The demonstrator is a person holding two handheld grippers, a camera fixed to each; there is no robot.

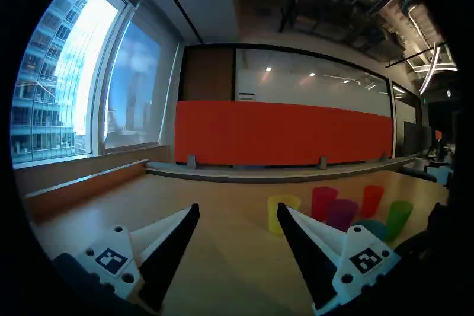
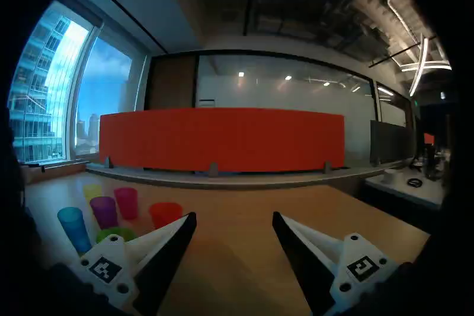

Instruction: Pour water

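Translucent tapered cups (image 2: 125, 200) on smooth wooden table (image 2: 237, 245)

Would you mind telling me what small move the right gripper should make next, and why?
Probably swing the right gripper left toward the orange cup: its jaws stand open and empty above the table, and that cup stands nearest, just left of it. I cannot tell which cup holds water.
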